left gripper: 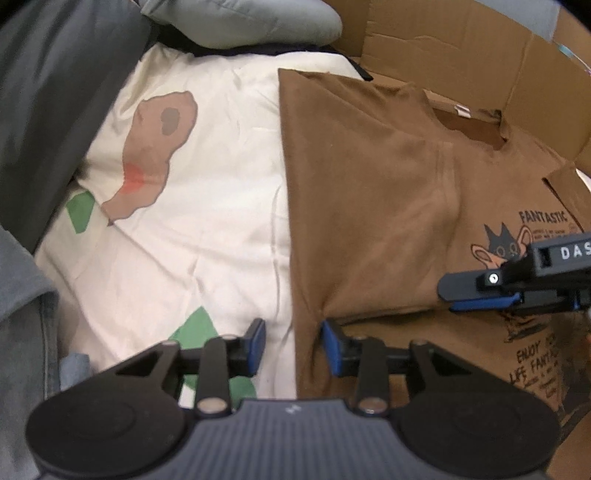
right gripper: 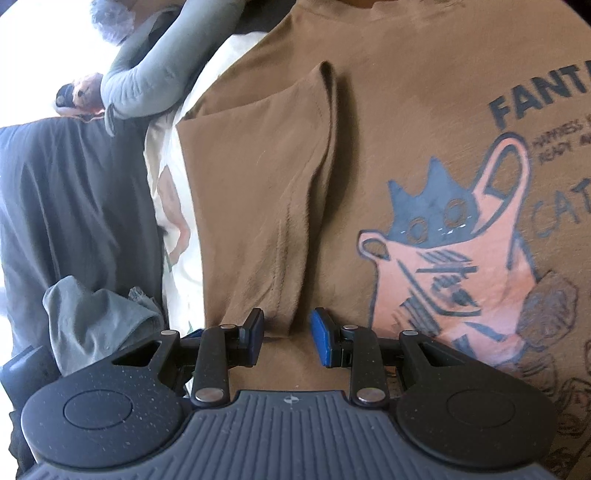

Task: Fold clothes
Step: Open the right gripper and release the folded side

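A brown T-shirt [left gripper: 369,192] with a cat print [right gripper: 443,251] lies flat, partly on cream bedding and partly on cardboard. One sleeve [right gripper: 258,184] is folded in over its body. My left gripper [left gripper: 295,347] stands open at the shirt's left edge. That edge runs between the jaws, and the right pad touches puckered cloth. My right gripper [right gripper: 288,336] is open at the folded sleeve's lower end, where a ridge of cloth lies loose between its pads. In the left wrist view the right gripper [left gripper: 448,295] comes in from the right, over the print.
Cream bedding [left gripper: 184,240] with brown and green prints spreads to the left. Cardboard box flaps [left gripper: 461,48] rise behind the shirt. A grey pillow [left gripper: 240,22] lies at the top. Dark grey fabric [left gripper: 55,92] and crumpled grey clothes [right gripper: 92,317] line the left side.
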The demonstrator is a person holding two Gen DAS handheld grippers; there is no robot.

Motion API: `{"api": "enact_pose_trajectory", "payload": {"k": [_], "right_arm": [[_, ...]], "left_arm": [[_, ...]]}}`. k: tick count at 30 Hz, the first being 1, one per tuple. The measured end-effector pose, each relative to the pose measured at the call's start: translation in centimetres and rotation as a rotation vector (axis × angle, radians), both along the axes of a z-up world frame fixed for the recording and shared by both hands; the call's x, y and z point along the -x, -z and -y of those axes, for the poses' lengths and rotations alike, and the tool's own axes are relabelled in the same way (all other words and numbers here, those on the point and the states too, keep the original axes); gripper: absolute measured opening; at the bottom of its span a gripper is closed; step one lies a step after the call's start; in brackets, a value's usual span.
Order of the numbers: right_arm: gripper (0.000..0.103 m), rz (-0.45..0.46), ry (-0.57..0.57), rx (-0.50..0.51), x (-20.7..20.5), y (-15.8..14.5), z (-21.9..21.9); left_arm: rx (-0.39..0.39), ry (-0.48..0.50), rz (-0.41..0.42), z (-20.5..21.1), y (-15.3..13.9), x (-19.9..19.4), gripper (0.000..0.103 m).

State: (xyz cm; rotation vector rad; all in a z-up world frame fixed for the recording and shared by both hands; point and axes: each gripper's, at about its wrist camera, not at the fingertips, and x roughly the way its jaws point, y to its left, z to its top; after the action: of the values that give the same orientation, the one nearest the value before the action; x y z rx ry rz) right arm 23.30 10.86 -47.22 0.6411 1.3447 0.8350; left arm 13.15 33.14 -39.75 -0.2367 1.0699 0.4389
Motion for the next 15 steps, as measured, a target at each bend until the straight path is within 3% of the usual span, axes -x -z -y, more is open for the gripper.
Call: {"api": "enact_pose_trajectory", "payload": {"k": [1, 3, 4, 12, 15], "right_arm": [[0.03, -0.007, -0.002, -0.006, 0.0, 0.0, -0.1], [0.006, -0.022, 0.009, -0.028, 0.1, -0.3, 0.1], [0.003, -0.019, 0.014, -0.04, 0.2, -0.5, 0.2], [0.0, 0.061, 0.038, -0.115, 0.7, -3.6, 0.1], [0.001, 0.089, 0.042, -0.071, 0.6, -4.2, 0.1]], "left_arm": [[-0.002, 0.003, 0.0, 0.0, 0.0, 0.0, 0.035], [0.001, 0.008, 0.006, -0.1, -0.1, 0.0, 0.031], [0.002, 0.009, 0.008, -0.1, -0.1, 0.0, 0.029], [-0.002, 0.006, 0.028, -0.2, -0.6, 0.1, 0.021], [-0.003, 0.016, 0.016, -0.1, -0.5, 0.0, 0.021]]}}
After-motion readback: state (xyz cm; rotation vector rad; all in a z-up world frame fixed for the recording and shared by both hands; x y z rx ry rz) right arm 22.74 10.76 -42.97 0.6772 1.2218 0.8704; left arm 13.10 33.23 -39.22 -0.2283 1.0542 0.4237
